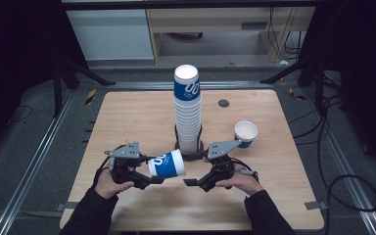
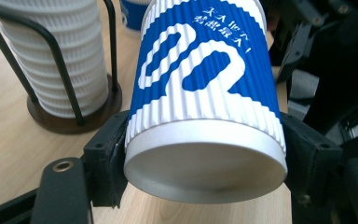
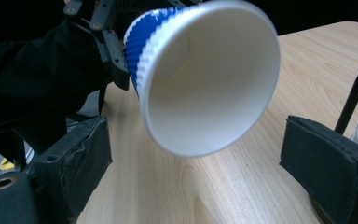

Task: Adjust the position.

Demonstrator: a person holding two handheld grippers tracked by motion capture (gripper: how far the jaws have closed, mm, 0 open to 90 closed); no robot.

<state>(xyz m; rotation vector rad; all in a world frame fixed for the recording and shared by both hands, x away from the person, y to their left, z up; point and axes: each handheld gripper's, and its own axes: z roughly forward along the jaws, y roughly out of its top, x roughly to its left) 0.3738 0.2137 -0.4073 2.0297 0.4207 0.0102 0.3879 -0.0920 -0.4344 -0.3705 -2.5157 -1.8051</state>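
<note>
A blue-and-white ribbed paper cup (image 1: 167, 165) lies on its side above the table, and my left gripper (image 1: 152, 170) is shut on it near its base. In the left gripper view the pads (image 2: 109, 154) press both sides of the cup (image 2: 205, 93), whose white bottom faces the camera. My right gripper (image 1: 192, 180) is just right of the cup's mouth. In the right gripper view its jaws stand wide apart, open (image 3: 203, 156), and the cup's open mouth (image 3: 209, 84) faces them, touching neither pad.
A tall stack of matching cups (image 1: 187, 112) stands in a dark wire holder (image 1: 192, 156) at the middle of the wooden table (image 1: 127, 122). One single cup (image 1: 245, 133) stands upright to the right. A small round grommet (image 1: 223, 103) sits behind.
</note>
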